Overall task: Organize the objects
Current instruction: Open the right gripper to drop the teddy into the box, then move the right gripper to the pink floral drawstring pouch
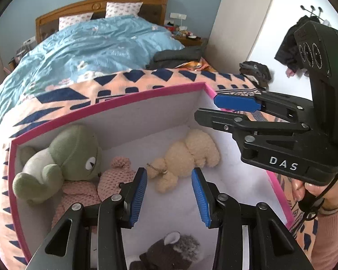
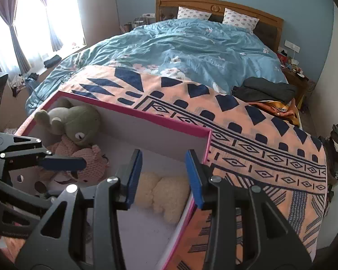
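A white box with a pink rim (image 1: 124, 103) (image 2: 135, 112) sits on the bed and holds soft toys. A green frog plush (image 1: 74, 150) (image 2: 78, 123) leans in the far left corner, with a pink knitted plush (image 1: 115, 175) (image 2: 90, 164) against it. A cream fleecy bear (image 1: 189, 155) (image 2: 166, 195) lies by the right wall, and a dark brown plush (image 1: 169, 249) lies at the near side. My left gripper (image 1: 169, 172) (image 2: 67, 157) hangs open above the box's inside, holding nothing. My right gripper (image 2: 163, 153) (image 1: 206, 108) stands open and empty over the far right corner.
The box rests on an orange blanket with navy shapes (image 2: 247, 139) over a blue duvet (image 2: 191, 45). Folded dark clothes (image 2: 263, 90) lie at the bed's right edge. A hand in a pink sleeve (image 1: 326, 204) holds the right gripper. A window with curtains (image 2: 33, 22) is at the left.
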`<state>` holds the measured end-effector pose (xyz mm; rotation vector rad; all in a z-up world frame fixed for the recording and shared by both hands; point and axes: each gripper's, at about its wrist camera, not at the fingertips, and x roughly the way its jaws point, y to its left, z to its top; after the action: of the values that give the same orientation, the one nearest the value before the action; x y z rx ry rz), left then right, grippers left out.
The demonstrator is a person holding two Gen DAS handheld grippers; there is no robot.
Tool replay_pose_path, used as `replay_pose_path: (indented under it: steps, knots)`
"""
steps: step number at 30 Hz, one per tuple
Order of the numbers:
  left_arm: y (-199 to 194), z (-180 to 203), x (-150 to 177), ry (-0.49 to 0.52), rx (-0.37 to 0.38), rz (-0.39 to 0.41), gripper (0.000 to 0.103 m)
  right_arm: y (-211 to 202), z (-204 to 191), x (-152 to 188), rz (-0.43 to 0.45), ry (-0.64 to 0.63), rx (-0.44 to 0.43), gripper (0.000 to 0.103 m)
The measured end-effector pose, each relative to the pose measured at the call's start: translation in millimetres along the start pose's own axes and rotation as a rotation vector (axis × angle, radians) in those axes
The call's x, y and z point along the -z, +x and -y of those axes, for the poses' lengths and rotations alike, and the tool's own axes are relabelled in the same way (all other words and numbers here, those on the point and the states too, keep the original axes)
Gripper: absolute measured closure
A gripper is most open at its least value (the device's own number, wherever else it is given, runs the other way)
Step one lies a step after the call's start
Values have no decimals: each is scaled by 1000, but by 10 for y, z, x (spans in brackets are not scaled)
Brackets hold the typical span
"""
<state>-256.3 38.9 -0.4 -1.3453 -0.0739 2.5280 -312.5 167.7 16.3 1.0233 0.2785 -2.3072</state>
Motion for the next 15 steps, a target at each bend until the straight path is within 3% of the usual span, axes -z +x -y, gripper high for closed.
replay_pose_path:
  steps: [4,15]
  knots:
    - [-196,70,108,20,29,42,57,-227,3,62,40,22,-45,52]
    - [-1005,367,594,115,113,178,45,-1071,-269,395,161,49,-232,50]
